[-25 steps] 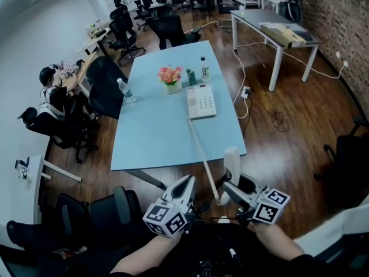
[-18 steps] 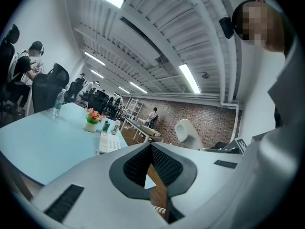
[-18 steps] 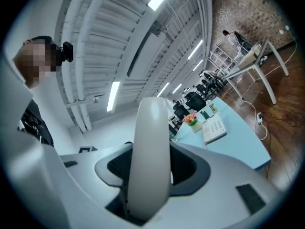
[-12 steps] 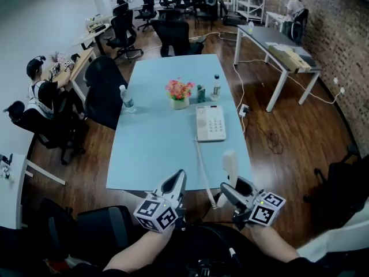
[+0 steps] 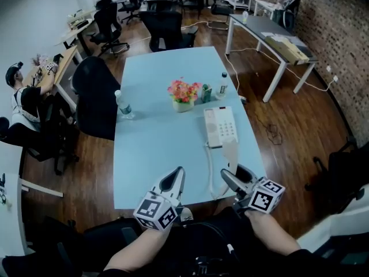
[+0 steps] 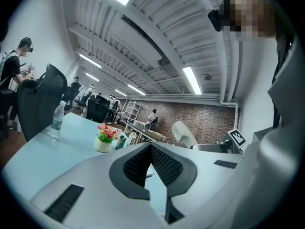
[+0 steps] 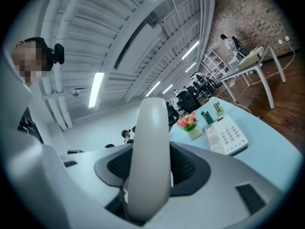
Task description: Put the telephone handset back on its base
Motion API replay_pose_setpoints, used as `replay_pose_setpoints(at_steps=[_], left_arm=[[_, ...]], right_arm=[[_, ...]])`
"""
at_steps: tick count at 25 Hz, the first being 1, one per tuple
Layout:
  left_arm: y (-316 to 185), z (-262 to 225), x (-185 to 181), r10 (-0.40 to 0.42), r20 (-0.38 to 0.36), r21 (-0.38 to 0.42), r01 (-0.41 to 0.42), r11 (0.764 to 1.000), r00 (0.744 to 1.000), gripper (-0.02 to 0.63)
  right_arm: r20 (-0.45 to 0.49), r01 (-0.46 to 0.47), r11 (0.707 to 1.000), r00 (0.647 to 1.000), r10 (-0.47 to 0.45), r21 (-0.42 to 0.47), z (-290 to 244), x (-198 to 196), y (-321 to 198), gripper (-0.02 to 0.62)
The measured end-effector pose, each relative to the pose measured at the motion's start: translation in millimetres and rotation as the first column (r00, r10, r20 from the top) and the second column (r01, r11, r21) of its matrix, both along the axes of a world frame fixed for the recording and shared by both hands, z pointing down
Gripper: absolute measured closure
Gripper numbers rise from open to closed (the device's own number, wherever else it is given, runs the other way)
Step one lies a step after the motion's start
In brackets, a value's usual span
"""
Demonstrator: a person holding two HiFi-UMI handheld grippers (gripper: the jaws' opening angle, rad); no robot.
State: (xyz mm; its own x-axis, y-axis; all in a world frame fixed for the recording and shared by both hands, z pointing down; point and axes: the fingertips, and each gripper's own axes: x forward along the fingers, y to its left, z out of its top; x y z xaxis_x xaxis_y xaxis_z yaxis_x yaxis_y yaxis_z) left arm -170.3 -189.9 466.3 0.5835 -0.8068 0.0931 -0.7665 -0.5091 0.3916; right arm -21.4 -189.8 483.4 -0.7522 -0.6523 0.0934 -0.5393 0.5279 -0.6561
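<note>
Your right gripper (image 5: pixel 235 175) grasps the handset (image 5: pixel 230 153) upright over the table's (image 5: pixel 155 146) near right edge, just short of the base (image 5: pixel 221 127). Your left gripper (image 5: pixel 174 180) is clenched, empty. You're mid-carry; next, reach farther and lay it flat along the base

Light-blue table (image 5: pixel 153 152) with telephone base (image 5: pixel 221 127), flower pot (image 5: pixel 183 95), water bottle (image 5: pixel 123 104)
</note>
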Motion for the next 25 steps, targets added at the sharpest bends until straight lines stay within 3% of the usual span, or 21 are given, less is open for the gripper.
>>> replay_pose_setpoints(at_steps=[8, 17, 21, 25], left_arm=[[-42, 20, -20, -0.017, 0.027, -0.034, 0.018, 0.999, 0.999, 0.611], [-70, 39, -33, -0.218, -0.012, -0.098, 0.216, 0.972, 0.976, 0.611], [-72, 44, -27, -0.235, 0.003, -0.110, 0.233, 0.966, 0.972, 0.611], [-71, 50, -25, -0.218, 0.035, -0.121, 0.221, 0.968, 0.975, 0.611]], right_arm=[[-0.118, -0.066, 0.994, 0.991, 0.056, -0.083, 48, 1, -80, 0.364], [-0.264, -0.054, 0.981, 0.965, 0.003, -0.185, 107, 10, -175, 0.364], [-0.377, -0.115, 0.968, 0.926, 0.023, -0.223, 147, 15, -217, 0.364], [-0.539, -0.197, 0.948, 0.842, 0.033, -0.249, 184, 13, -249, 0.364]])
